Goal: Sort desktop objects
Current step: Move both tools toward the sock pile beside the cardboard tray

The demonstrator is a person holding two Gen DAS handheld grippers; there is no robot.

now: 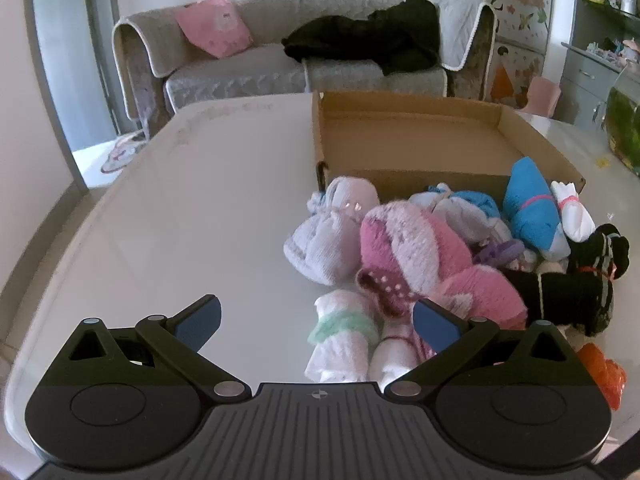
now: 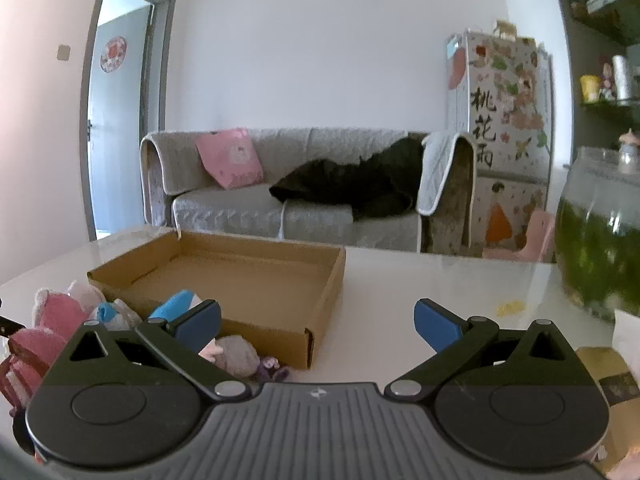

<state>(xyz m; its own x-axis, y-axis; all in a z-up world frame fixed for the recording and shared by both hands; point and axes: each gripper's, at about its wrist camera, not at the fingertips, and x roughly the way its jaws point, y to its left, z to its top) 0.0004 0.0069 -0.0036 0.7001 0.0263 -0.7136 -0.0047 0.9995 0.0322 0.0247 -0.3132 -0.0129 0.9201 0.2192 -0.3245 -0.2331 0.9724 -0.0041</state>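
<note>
A pile of rolled sock bundles lies on the white table (image 1: 180, 208) in front of an open, empty cardboard box (image 1: 404, 136). In the left wrist view I see a pink fluffy bundle (image 1: 416, 248), a white bundle (image 1: 332, 236), a blue bundle (image 1: 528, 208), a black bundle (image 1: 576, 288) and a white bundle with a green band (image 1: 344, 336). My left gripper (image 1: 316, 322) is open and empty, just short of the green-banded bundle. My right gripper (image 2: 318, 322) is open and empty, above the box's (image 2: 248, 280) near right corner.
A glass fish bowl (image 2: 596, 232) with green water stands at the table's right. A yellow-brown packet (image 2: 612, 376) lies near my right gripper. An orange item (image 1: 604, 372) sits at the pile's right edge. A grey sofa (image 2: 304, 184) is behind the table.
</note>
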